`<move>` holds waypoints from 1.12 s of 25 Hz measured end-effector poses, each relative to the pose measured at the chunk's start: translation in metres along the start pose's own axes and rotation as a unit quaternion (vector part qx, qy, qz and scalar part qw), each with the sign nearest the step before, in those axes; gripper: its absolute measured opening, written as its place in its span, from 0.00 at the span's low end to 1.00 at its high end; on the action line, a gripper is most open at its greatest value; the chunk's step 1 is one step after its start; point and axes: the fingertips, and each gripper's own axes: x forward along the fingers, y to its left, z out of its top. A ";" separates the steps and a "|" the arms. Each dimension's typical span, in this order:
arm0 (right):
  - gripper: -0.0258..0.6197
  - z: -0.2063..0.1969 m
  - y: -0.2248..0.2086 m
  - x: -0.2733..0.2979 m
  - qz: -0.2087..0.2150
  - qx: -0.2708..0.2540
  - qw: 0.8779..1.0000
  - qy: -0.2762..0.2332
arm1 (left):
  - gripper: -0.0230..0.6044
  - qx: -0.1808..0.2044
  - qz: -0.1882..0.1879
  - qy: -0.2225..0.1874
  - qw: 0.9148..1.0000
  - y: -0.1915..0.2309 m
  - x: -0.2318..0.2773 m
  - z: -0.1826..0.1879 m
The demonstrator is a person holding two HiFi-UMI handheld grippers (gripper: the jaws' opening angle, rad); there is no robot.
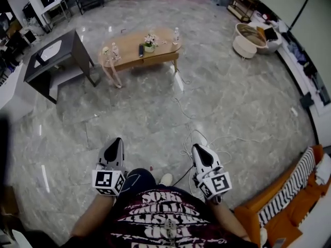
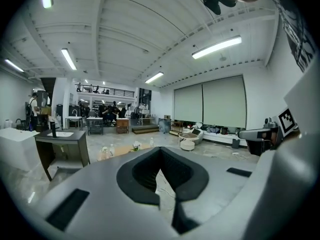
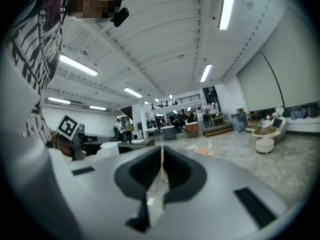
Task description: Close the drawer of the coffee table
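While the coffee table (image 1: 126, 43) stands well away across the floor, its drawer too small to make out, left gripper (image 1: 117, 141) and right gripper (image 1: 199, 148) point toward it, jaws pressed together and empty, probably held so for the approach

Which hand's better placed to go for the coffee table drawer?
Left, marginally. The coffee table sits ahead-left, nearer the left tongs than the right tongs. Both are shut, empty and far off; the drawer can't be made out.
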 end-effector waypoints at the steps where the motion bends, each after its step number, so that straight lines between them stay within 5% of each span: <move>1: 0.10 -0.003 -0.004 0.002 0.000 -0.004 1.000 0.006 | 0.07 0.001 0.004 0.001 1.000 0.001 0.003 0.000; 16: 0.10 -0.015 -0.057 0.052 -0.027 0.002 0.999 0.047 | 0.07 -0.006 -0.024 0.029 0.999 0.004 0.101 -0.011; 28: 0.10 0.014 -0.096 0.166 -0.023 -0.019 0.997 0.071 | 0.07 -0.021 -0.030 0.015 0.999 0.059 0.223 0.019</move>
